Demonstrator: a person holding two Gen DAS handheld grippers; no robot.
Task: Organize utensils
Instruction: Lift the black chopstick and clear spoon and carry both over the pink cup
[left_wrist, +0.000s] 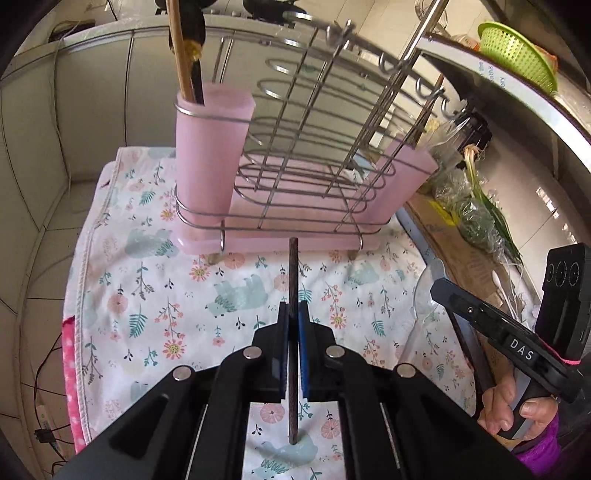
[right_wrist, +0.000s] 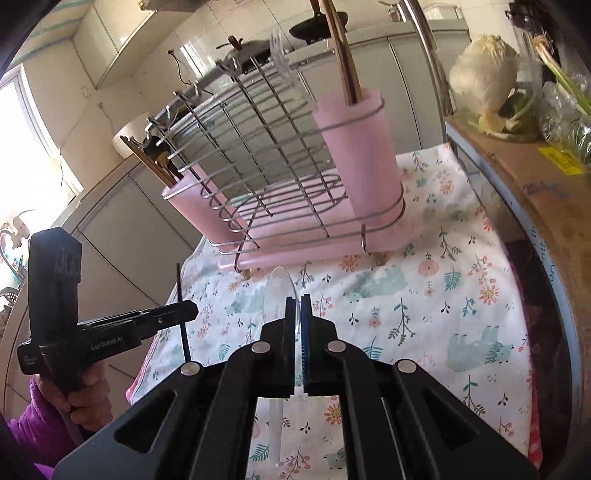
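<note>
Left gripper is clamping a dark chopstick, long axis running straight ahead at the rack. I'm holding the right gripper clenched on a clear plastic spoon, bowl forward, also aimed at the rack. Rack is sitting on the floral cloth, pink cup at its left end already holding sticks. Left one is nearer that cup, so I'm guessing the chopstick needs tipping upright before dropping in.
</note>
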